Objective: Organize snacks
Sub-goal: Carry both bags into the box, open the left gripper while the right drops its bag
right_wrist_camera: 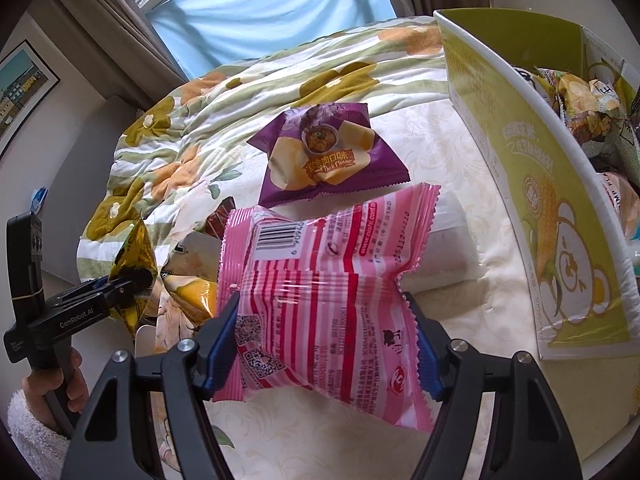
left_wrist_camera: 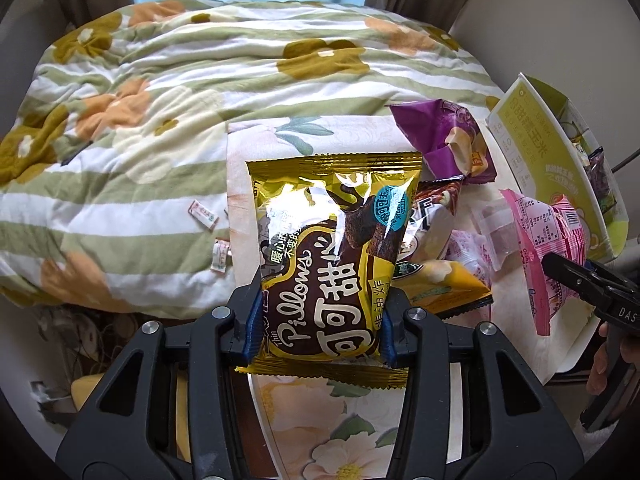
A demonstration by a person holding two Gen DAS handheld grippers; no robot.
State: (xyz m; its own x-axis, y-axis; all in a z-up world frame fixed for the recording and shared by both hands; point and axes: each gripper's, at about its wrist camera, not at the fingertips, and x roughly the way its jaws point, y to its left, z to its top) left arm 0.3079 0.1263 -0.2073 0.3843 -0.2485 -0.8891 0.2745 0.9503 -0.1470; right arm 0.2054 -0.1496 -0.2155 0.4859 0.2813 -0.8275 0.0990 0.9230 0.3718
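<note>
Left hand-held gripper (left_wrist_camera: 320, 320) clamps the gold packet (left_wrist_camera: 332, 256); right hand-held gripper (right_wrist_camera: 326, 336) clamps the pink packet (right_wrist_camera: 320, 280).

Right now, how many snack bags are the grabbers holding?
2. The left gripper squeezes the gold cocoa bag; the right gripper squeezes the pink striped bag. More bags lie loose nearby.

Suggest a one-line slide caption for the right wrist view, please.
Right gripper clamps a pink snack bag beside the green cardboard box, purple chip bag ahead.
</note>
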